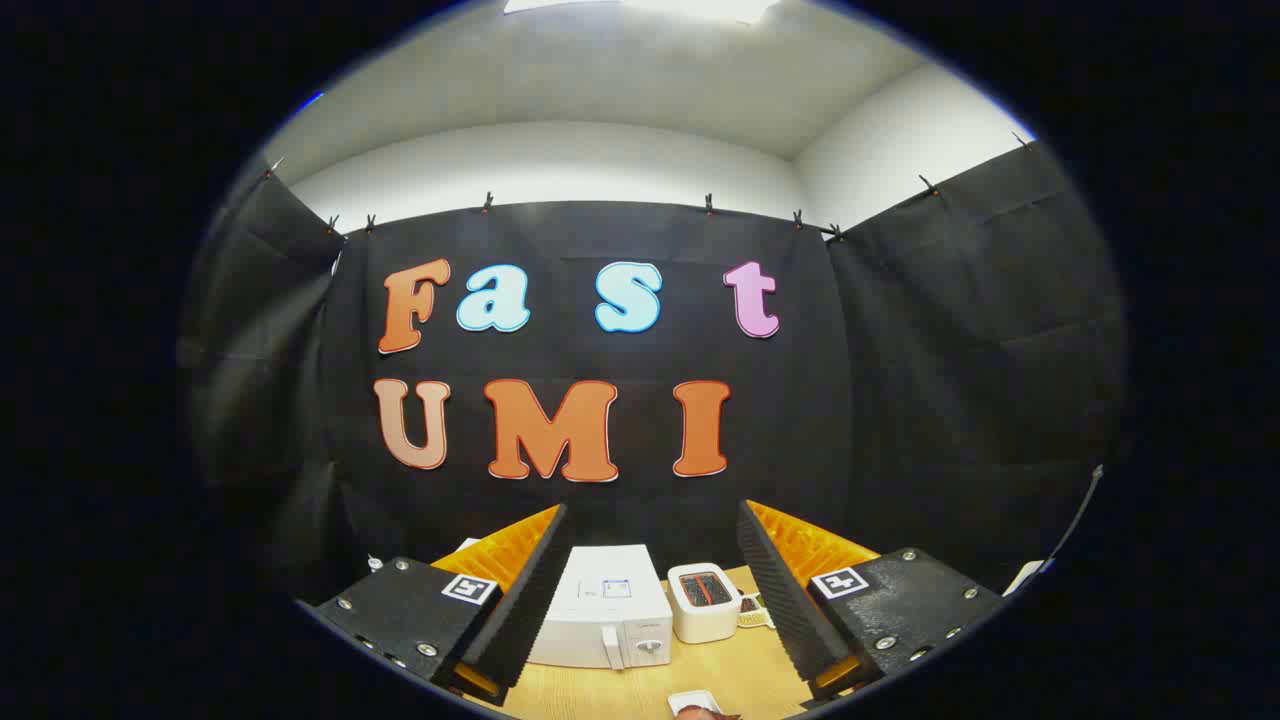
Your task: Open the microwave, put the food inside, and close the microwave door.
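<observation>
A white microwave stands on the wooden table, seen from above between my two fingers, its door shut and its handle facing me. Near the table's front edge lies a small white dish with something dark on it, partly cut off, just ahead of the fingers. My gripper hangs high above the table, open wide, with nothing between its fingers.
A white toaster stands right beside the microwave, on its right. A small printed packet lies next to the toaster. Black cloth walls close the booth behind and on both sides.
</observation>
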Tool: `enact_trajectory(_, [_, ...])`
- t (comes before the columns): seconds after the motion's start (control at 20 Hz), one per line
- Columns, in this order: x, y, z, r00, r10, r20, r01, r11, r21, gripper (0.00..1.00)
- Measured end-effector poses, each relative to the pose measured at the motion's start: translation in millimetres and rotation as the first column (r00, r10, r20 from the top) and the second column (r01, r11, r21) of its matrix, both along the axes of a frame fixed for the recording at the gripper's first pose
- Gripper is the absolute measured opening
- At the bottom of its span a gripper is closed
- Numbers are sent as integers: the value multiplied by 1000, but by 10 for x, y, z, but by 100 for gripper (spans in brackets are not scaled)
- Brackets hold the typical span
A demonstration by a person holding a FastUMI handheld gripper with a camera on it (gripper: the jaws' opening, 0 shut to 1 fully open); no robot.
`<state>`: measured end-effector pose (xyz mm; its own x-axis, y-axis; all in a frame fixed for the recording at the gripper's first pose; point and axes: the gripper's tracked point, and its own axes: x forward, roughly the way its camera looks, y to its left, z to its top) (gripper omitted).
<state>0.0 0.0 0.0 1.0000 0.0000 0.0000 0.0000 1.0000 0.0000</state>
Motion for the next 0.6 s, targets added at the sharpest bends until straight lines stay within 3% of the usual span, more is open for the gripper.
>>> enact_trajectory(0.6, [-99, 38, 34, 1000, 3, -18, -2, 1000, 22, 98])
